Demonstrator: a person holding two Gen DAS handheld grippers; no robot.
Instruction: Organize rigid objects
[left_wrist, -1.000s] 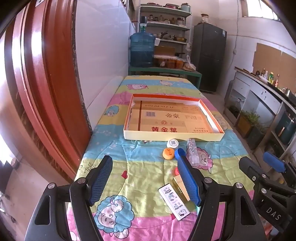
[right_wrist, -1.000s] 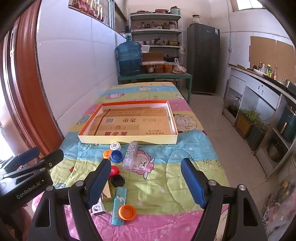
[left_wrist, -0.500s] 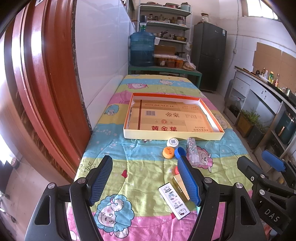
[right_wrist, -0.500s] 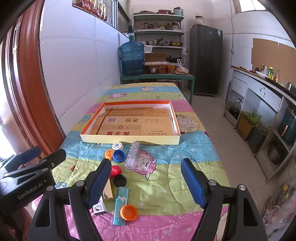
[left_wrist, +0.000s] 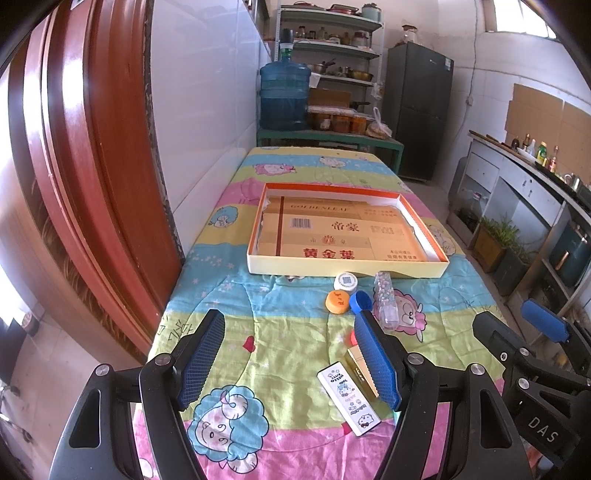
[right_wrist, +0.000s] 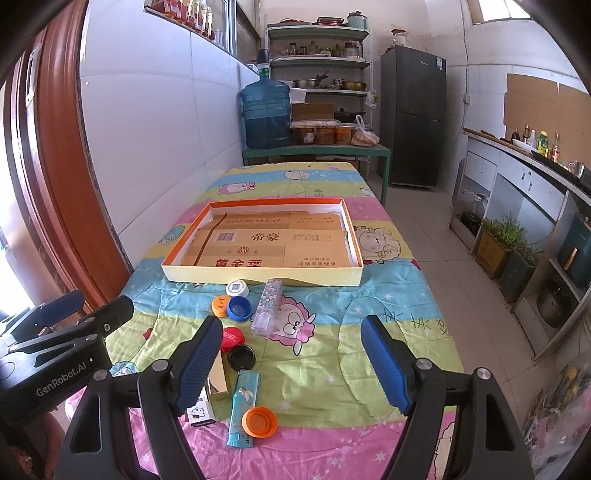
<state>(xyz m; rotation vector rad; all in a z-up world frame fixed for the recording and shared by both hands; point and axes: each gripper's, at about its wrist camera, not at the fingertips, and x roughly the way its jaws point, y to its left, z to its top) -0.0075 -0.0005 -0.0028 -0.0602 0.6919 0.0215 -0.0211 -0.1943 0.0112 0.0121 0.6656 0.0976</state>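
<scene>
Printed cloth cover (right_wrist: 332, 373), cardboard tray (right_wrist: 258, 276), glossy wooden door (left_wrist: 92, 147)

It was a home kitchen, plain and lived-in. At the far wall stood open shelves (right_wrist: 318, 55) loaded with pots, jars and bowls, with a dark refrigerator (right_wrist: 413, 114) to their right. A big blue water jug (right_wrist: 265, 114) sat on a green side table (right_wrist: 317, 151) beside jars of what looked like preserves. Along the right ran a counter (right_wrist: 517, 173) bearing sauce bottles (right_wrist: 537, 142). White tiles covered the left wall (right_wrist: 155, 147), and a cartoon-print cloth (right_wrist: 332, 343) covered the near table.
</scene>
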